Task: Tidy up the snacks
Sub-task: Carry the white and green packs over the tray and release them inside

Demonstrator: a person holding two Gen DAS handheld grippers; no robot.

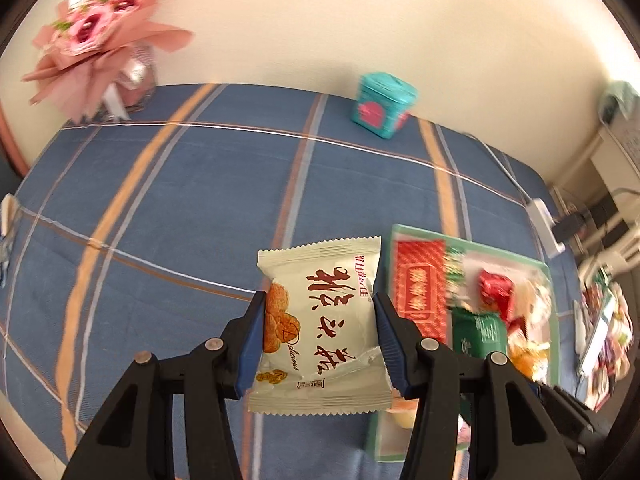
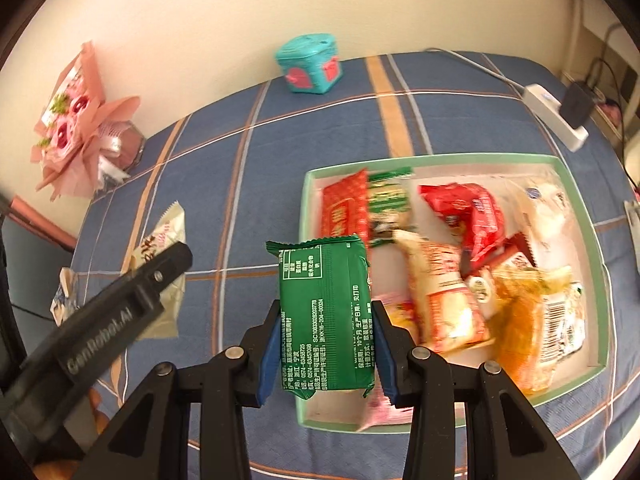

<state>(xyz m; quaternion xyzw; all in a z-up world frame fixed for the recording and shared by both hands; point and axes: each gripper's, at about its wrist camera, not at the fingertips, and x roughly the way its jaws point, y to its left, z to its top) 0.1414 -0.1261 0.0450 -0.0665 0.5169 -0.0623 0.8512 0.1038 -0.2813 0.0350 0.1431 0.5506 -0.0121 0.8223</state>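
Note:
My left gripper (image 1: 320,336) is shut on a cream snack packet (image 1: 320,320) with red characters and cookie pictures, held above the blue plaid cloth, left of the tray. My right gripper (image 2: 325,344) is shut on a green snack packet (image 2: 326,316), held over the left edge of a green-rimmed tray (image 2: 440,159). The tray holds several snack packets, among them a red one (image 2: 464,208) and an orange one (image 2: 520,300). The tray (image 1: 472,244) also shows in the left wrist view at right. The left gripper with its cream packet (image 2: 160,240) shows at the left of the right wrist view.
A teal tin (image 1: 384,106) stands at the far edge by the wall. A pink bouquet (image 1: 96,32) stands at the far left. A white power strip (image 2: 556,116) with a black plug and cable lies far right. A crumpled wrapper (image 2: 64,292) lies at the left edge.

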